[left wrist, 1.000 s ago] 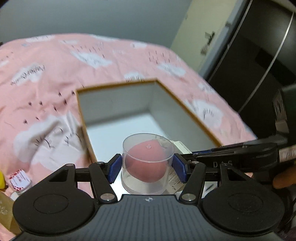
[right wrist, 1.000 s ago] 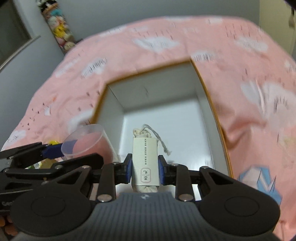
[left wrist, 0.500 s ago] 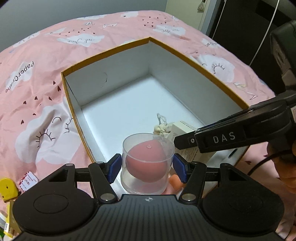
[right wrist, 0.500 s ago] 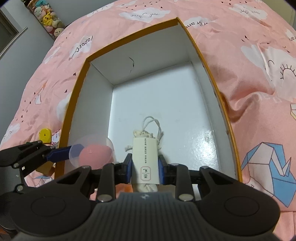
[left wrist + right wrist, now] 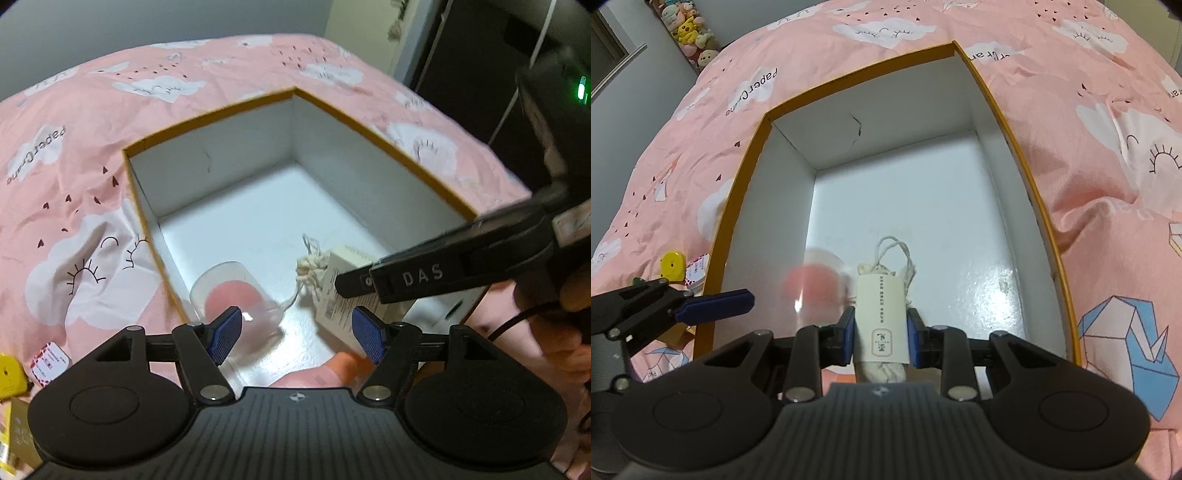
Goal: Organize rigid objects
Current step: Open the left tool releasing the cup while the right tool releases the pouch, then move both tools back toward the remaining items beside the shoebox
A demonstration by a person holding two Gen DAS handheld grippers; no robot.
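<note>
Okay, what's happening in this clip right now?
A person with a gripper in each hand is putting small items into an open white box with an orange rim on a pink bedspread. The left gripper is open, and the clear cup with a pink sponge lies tipped and blurred in the box's near left corner. The right gripper is shut on a labelled cloth pouch above the box floor.

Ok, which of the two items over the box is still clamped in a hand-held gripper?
The labelled cloth pouch, gripped by the right hand-held gripper. The clear cup sits free; the left hand-held gripper is open.
</note>
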